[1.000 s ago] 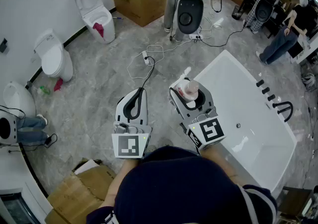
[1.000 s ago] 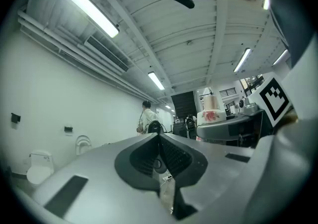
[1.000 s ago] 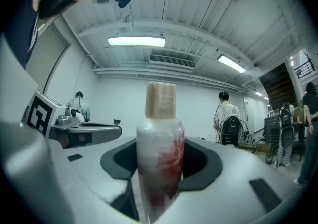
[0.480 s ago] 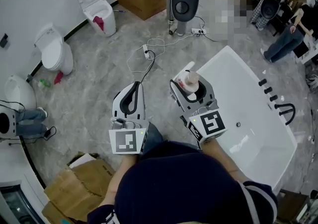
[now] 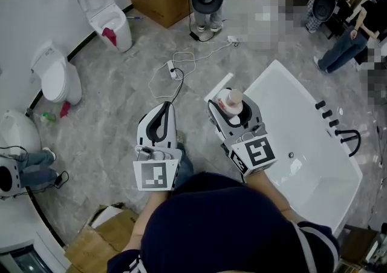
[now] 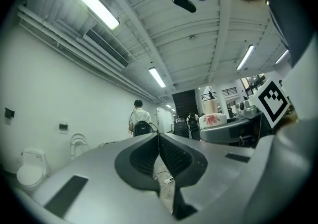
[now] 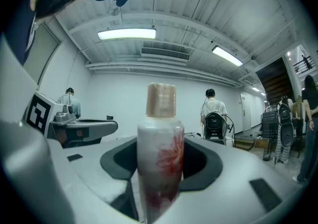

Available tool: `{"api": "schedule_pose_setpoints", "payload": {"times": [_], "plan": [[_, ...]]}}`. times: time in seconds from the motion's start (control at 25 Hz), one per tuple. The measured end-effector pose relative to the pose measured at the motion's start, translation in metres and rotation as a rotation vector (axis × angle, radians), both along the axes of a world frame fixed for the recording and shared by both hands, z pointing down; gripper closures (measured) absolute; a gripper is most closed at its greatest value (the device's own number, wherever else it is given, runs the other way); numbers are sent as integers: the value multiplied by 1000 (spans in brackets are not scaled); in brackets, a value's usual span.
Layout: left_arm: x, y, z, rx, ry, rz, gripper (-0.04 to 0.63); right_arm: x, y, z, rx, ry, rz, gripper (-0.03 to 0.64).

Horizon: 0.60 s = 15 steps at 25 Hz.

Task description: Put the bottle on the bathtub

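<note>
My right gripper (image 5: 229,110) has its jaws closed on the bottle (image 7: 160,153). The bottle is white with a red flower print and a tan cap, and it stands upright between the jaws. The white bathtub (image 5: 302,114) lies below and just to the right of those jaws. My left gripper (image 6: 159,143) has its jaws pressed together, with nothing between them.
</note>
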<state>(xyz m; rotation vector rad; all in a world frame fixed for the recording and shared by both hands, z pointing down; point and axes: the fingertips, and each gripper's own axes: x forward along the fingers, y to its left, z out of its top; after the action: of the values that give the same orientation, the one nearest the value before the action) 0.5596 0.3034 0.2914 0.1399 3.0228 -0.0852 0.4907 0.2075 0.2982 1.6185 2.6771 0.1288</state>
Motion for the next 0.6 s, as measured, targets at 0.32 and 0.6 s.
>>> {"api": "schedule_pose_setpoints", "payload": {"times": [0.32,0.6], "plan": [[-123,72,-30,-54,-56,157,569,-107,68,-21,-26,-26,129,387],[-218,108,-24,-54,-43,326,569,-184,92,-17,-44,-23,298,385]]}}
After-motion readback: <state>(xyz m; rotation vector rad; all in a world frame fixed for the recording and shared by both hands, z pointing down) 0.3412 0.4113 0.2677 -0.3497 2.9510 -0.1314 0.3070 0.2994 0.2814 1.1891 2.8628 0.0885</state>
